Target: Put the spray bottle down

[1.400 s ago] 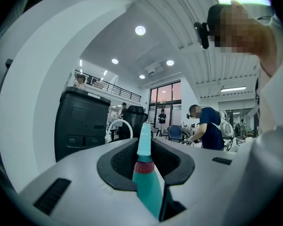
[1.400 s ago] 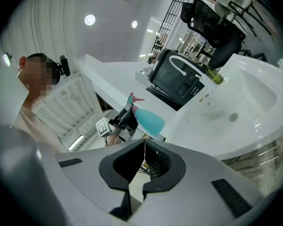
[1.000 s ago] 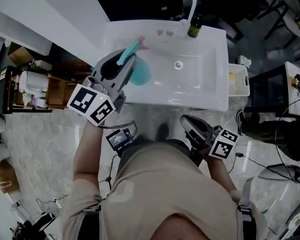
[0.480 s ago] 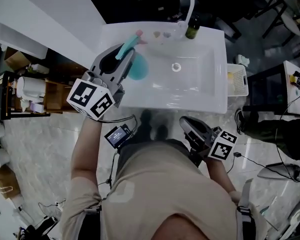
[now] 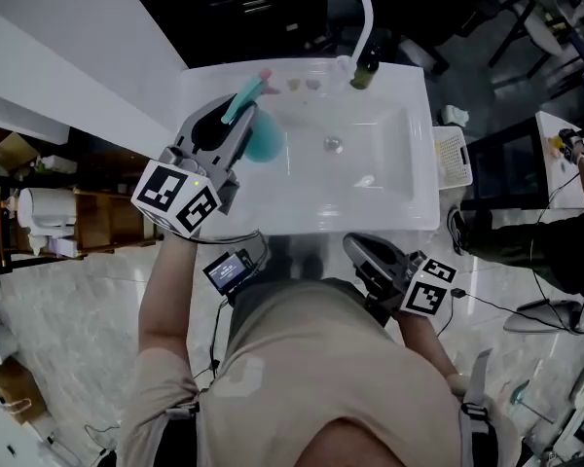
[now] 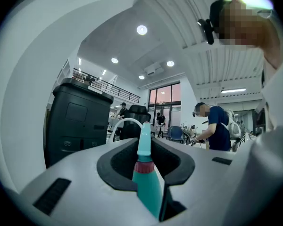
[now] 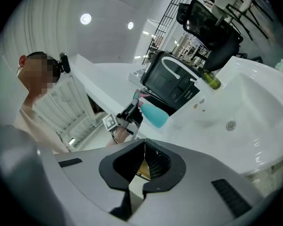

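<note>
Head view looks steeply down, both gripper views level and close, all three sharing the faucet (image 5: pixel 370 22)

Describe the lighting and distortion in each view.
Head view: dim overall, only the white sink reads bright. Left gripper view: strong fisheye with black corners, ceiling lights flaring, the bottle close yet sharp. Right gripper view: same fisheye, sink rim bowed, one lamp glaring.

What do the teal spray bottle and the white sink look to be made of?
Teal spray bottle: probably plastic, with a smooth, evenly coloured, moulded-looking body. White rectangular sink: likely glazed ceramic, possibly cast resin; it is glossy, with bright highlights and rounded edges.
</note>
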Demonstrator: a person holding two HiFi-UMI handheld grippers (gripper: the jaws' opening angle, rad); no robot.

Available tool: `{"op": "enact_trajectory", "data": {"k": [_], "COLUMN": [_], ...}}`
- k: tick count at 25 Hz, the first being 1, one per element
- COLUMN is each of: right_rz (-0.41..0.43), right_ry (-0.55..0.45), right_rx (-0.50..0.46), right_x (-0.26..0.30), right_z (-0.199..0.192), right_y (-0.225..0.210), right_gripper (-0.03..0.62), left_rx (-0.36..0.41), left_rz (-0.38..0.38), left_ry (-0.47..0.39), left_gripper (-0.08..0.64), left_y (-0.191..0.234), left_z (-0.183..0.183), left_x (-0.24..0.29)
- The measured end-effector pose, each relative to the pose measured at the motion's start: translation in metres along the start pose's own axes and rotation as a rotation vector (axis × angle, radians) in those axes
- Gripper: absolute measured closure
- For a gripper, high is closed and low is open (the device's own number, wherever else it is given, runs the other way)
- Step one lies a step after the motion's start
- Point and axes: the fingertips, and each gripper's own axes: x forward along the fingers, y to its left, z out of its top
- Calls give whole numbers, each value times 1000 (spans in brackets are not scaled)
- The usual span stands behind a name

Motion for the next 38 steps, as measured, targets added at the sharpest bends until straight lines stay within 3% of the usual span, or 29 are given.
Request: {"op": "enact_trajectory", "data": {"k": [23, 38], "right_rz": [-169, -196], "right_ry": [-31, -26], "right_rx": [7, 15], "right_x": [34, 50], "right_z": [17, 23], "right_y": [-15, -22], "right_gripper": [571, 571], "left_rx": [-12, -14], "left_rz": [-110, -96], "left_ry": [78, 92], "left_gripper": [470, 471], "left_y": [62, 93], "left_z": [-41, -58], "left_x": [67, 97]}}
